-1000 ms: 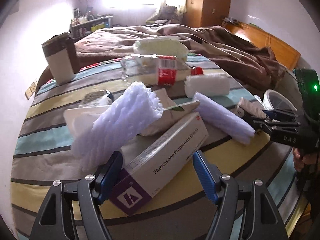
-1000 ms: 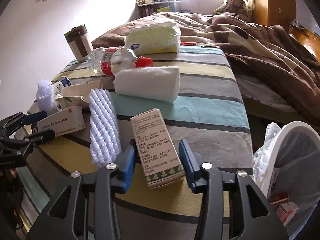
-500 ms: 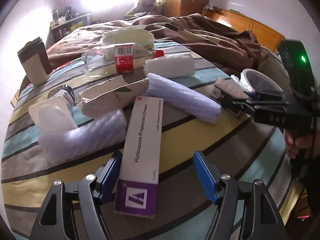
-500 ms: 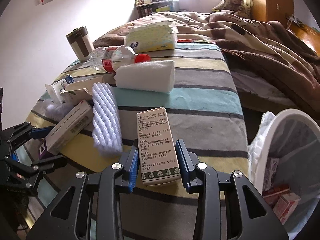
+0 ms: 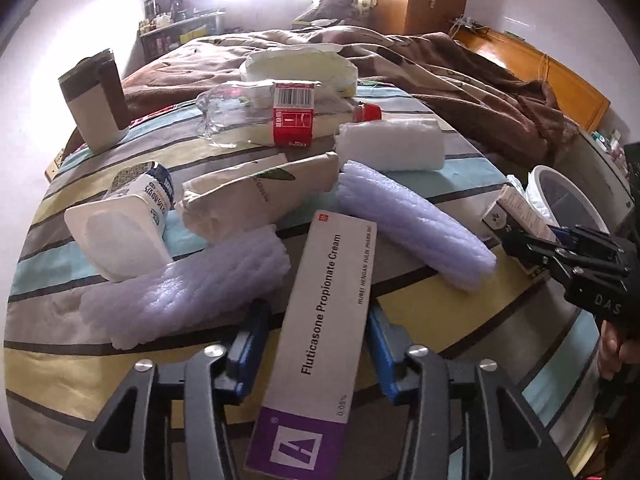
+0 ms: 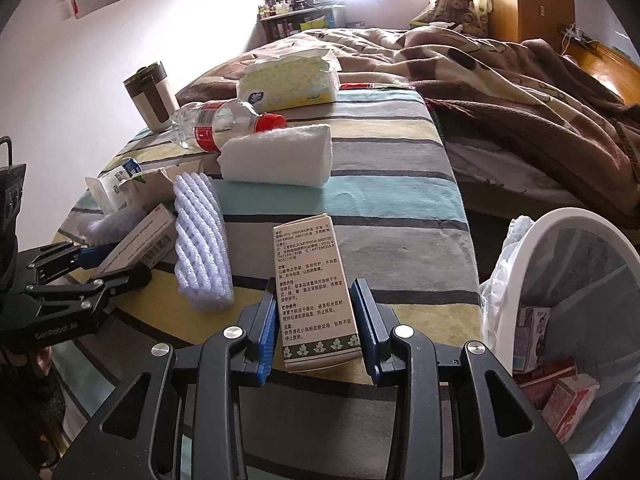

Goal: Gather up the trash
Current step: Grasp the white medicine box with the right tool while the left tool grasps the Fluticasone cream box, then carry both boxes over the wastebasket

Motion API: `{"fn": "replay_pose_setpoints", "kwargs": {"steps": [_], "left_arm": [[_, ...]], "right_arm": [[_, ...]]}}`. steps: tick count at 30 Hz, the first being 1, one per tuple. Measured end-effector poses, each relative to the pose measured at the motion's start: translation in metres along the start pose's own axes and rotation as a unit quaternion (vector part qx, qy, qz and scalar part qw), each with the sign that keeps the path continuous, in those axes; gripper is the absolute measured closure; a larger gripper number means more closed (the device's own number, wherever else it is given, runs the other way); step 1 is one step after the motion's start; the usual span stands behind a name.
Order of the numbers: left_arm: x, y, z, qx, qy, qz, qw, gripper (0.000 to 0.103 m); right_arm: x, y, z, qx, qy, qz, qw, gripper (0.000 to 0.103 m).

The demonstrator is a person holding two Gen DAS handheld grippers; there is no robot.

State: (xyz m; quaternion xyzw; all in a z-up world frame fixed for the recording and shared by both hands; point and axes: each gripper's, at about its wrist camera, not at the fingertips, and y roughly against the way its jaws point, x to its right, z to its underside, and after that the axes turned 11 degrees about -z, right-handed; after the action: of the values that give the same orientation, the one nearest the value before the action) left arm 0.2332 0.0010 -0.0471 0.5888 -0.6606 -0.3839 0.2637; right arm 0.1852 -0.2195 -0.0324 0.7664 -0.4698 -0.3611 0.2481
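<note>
My left gripper [image 5: 316,344] is open around the long white and purple Fluticasone cream box [image 5: 320,332], which lies on the striped bed cover between its blue pads with a gap on each side. My right gripper [image 6: 318,324] is shut on a cream box with printed text [image 6: 314,292], held just above the cover. The white bin [image 6: 576,320] stands at the right and holds several small boxes. Other trash on the cover: two lilac foam sleeves [image 5: 412,220] [image 5: 188,280], a paper bag [image 5: 260,196], a milk carton [image 5: 124,224] and a clear bottle with a red cap [image 5: 280,112].
A rolled white towel [image 6: 280,156], a tissue pack [image 6: 288,80] and a brown and white cup [image 6: 152,96] sit further back on the cover. A brown blanket [image 6: 520,80] covers the bed beyond. The cover's edge drops off beside the bin.
My left gripper has advanced over the cream box, which now lies lengthwise between its pads. My right gripper has closed on the cream box with printed text.
</note>
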Motion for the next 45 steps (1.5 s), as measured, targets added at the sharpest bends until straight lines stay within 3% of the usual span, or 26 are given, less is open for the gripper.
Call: {"fn": "replay_pose_setpoints", "kwargs": {"steps": [12, 25, 34, 45], "left_arm": [[0.012, 0.025, 0.008, 0.019, 0.029, 0.027, 0.9990, 0.065], [0.036, 0.074, 0.015, 0.059, 0.028, 0.047, 0.9967, 0.065], [0.077, 0.101, 0.012, 0.084, 0.004, 0.071, 0.9940, 0.065], [0.149, 0.110, -0.001, 0.094, -0.034, 0.106, 0.9893, 0.065]], "right_arm": [[-0.008, 0.020, 0.009, 0.023, 0.005, -0.002, 1.000, 0.067], [-0.009, 0.066, 0.022, 0.072, -0.010, 0.002, 0.997, 0.067], [0.007, 0.110, 0.034, 0.116, -0.026, 0.028, 0.993, 0.067], [0.050, 0.145, 0.053, 0.139, -0.072, 0.073, 0.985, 0.067]]}}
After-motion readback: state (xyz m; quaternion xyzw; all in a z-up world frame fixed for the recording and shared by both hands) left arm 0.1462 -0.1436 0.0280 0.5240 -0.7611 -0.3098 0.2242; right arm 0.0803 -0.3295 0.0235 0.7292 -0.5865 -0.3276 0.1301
